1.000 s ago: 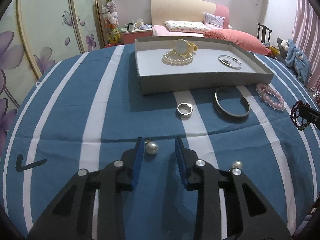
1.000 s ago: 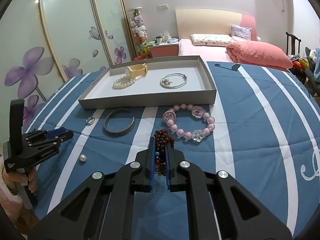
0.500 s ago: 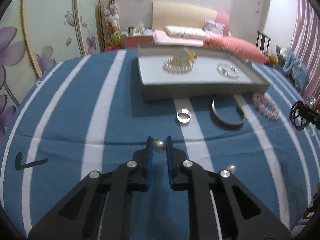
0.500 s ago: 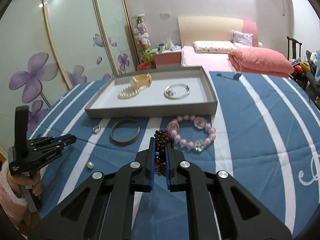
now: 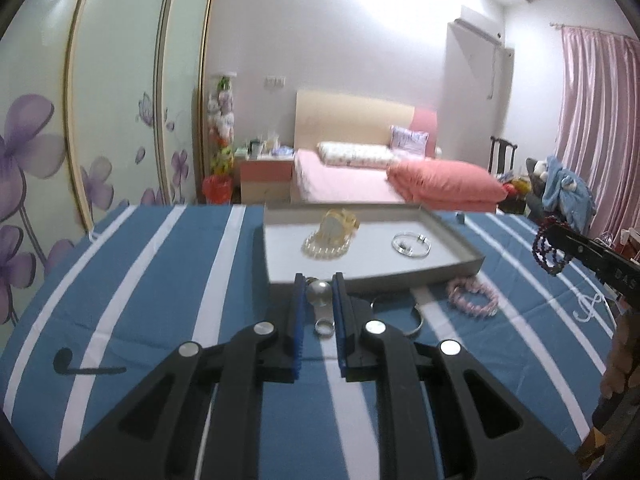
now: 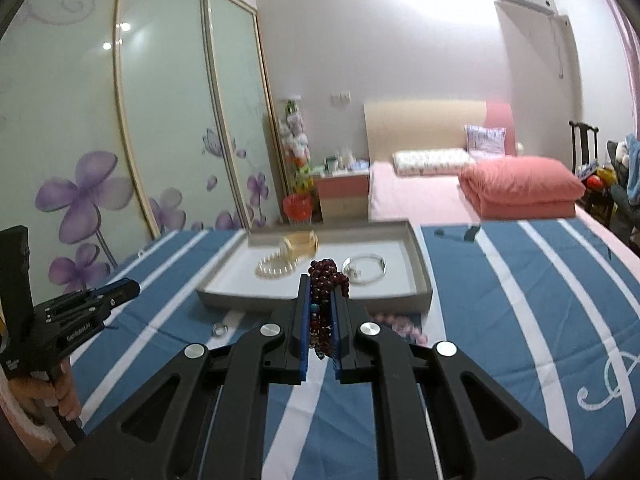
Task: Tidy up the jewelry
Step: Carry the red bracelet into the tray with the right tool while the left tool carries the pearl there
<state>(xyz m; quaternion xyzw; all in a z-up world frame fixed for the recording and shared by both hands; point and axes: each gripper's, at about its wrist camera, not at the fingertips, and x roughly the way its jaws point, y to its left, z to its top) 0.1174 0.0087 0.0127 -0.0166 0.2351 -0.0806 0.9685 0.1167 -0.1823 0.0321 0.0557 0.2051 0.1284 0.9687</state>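
Note:
My left gripper (image 5: 318, 294) is shut on a pearl bead (image 5: 319, 293) and holds it above the blue striped cloth, just before the grey tray (image 5: 376, 276). My right gripper (image 6: 320, 300) is shut on a dark red bead bracelet (image 6: 326, 276), lifted before the tray (image 6: 224, 300); it also shows in the left wrist view (image 5: 550, 250). The tray holds a pearl bracelet (image 5: 326, 246), a gold watch (image 5: 340, 222) and a silver bangle (image 5: 412, 244). On the cloth lie a silver ring (image 5: 325, 327), a silver cuff (image 5: 416, 320) and a pink bead bracelet (image 5: 474, 300).
The table has a blue cloth with white stripes (image 5: 160, 280). A pink bed (image 5: 360, 180) and a nightstand (image 5: 266, 178) stand behind it, with flowered wardrobe doors (image 6: 120, 160) to the left. The left gripper shows in the right wrist view (image 6: 76, 312).
My left gripper closed on the pearl bead and lifted it toward the tray. My right gripper rose with the dark red bracelet and moved toward the tray.

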